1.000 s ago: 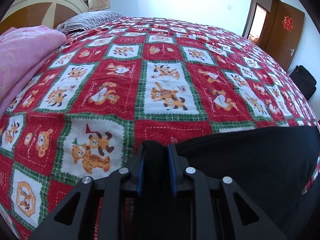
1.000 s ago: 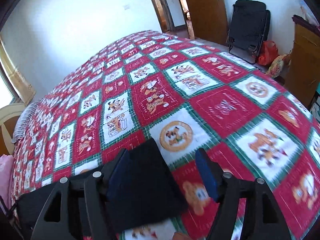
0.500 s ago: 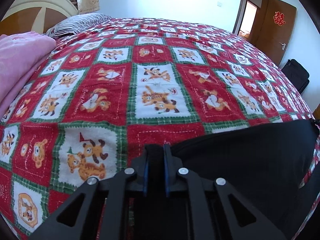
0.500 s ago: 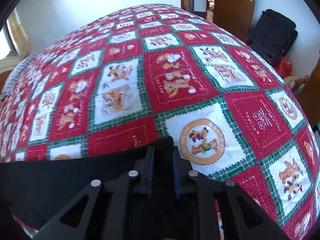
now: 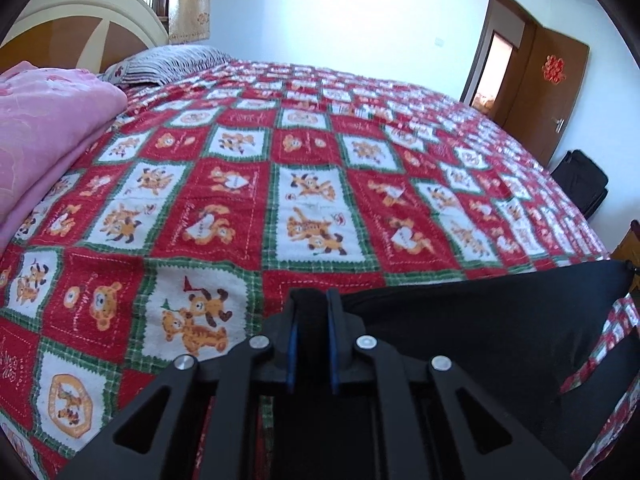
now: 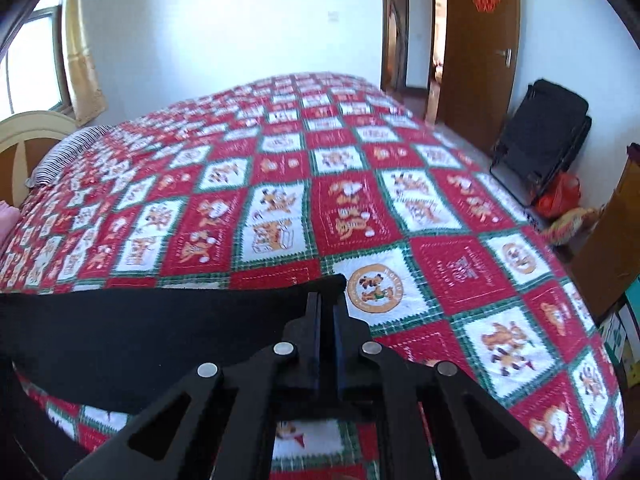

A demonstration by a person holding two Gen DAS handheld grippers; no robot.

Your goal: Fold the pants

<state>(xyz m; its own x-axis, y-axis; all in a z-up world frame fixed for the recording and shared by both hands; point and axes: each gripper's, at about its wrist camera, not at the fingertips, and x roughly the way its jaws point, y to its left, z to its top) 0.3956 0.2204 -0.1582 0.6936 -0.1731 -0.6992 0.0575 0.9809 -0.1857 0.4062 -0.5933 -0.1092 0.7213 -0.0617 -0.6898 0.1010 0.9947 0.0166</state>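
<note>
Black cloth is now pinched in both my tongs: a second ago my right gripper (image 6: 328,312) was gaping around a corner of the black pants (image 6: 140,332), and it is now clamped tight on that corner, while my left gripper (image 5: 311,312) is staying narrowed on the opposite end of the same edge. With both corners held, I am judging that the edge is ready to be carried over for a fold. The pants are hanging between my hands, raised off the red patchwork quilt (image 5: 320,184) at the near side of the bed. My left view is showing the pink blanket (image 5: 44,132) and striped pillow (image 5: 168,65) by the headboard; my right view is showing instead the black folded chair (image 6: 540,140) and orange bag (image 6: 560,198) on the floor beside the door.
</note>
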